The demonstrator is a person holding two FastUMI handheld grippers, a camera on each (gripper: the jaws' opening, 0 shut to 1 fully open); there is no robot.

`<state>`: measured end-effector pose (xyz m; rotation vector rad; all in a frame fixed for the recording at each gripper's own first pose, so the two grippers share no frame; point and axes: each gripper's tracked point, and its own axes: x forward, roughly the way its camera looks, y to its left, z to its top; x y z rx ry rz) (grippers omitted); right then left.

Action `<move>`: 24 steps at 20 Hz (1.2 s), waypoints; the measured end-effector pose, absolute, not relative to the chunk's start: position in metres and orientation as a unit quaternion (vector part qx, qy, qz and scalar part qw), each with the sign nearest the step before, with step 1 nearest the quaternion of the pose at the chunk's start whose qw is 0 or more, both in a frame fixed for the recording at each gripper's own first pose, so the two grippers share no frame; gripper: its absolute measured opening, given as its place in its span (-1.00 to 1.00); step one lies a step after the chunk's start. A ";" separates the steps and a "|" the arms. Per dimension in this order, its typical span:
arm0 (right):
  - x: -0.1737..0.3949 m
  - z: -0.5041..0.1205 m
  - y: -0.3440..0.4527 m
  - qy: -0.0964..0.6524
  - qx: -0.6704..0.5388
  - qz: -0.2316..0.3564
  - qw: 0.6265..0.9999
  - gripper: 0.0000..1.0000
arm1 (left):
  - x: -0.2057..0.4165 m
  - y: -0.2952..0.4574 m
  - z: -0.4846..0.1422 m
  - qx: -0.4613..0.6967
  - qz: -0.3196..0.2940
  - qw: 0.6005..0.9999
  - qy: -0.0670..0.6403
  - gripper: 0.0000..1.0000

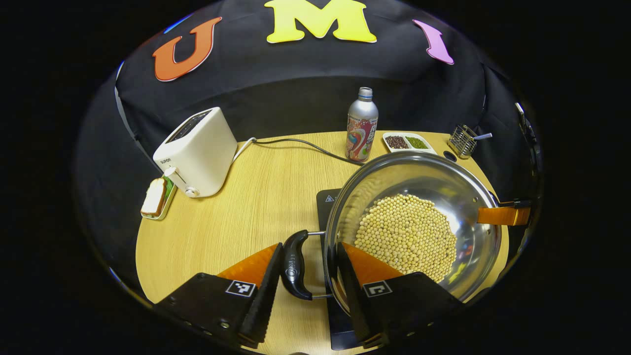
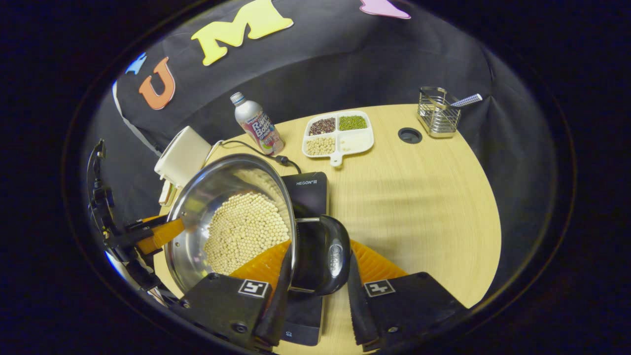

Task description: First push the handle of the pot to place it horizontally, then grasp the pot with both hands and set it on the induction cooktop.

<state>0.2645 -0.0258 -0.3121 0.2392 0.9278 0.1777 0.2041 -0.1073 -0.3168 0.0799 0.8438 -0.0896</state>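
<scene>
While the steel pot (image 1: 419, 217) of pale beans sits over the induction cooktop (image 2: 308, 195), each hand-held gripper, left (image 1: 306, 268) and right (image 2: 318, 266), straddles a black side handle, jaws parted. Toaster (image 1: 197, 150), bottle (image 1: 362, 125), sectioned tray (image 2: 339, 135) and wire rack (image 2: 438, 118) stand farther off on the counter (image 2: 424, 207).

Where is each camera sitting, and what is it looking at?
Left gripper view: rides the left hand-held gripper, whose fingers straddle a black pot handle; looks across the steel pot of pale beans toward the white toaster.
Right gripper view: rides the right hand-held gripper, fingers around the opposite black handle; looks toward the divided white dish.
Shared: pot, toaster, metal bottle, black cooktop underneath.
</scene>
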 end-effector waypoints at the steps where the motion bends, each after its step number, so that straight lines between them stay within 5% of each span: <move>1: 0.265 -0.313 -0.027 0.441 0.111 0.080 0.887 0.17 | 0.210 -0.103 -0.308 0.048 -0.037 0.920 0.387 0.33; 2: 0.266 -0.309 -0.028 0.432 0.107 0.080 0.892 0.24 | 0.211 -0.102 -0.300 0.049 -0.037 0.927 0.370 0.80; 4: 0.266 -0.301 -0.028 0.409 0.092 0.086 0.904 0.32 | 0.205 -0.102 -0.292 0.047 -0.037 0.931 0.360 0.96; 10: 0.271 -0.263 -0.040 0.332 0.031 0.074 0.940 0.72 | 0.200 -0.094 -0.275 0.058 -0.032 0.940 0.334 0.94; 24: 0.230 -0.171 -0.016 0.236 -0.024 0.062 0.969 0.72 | 0.173 -0.091 -0.184 0.052 -0.044 0.969 0.237 0.94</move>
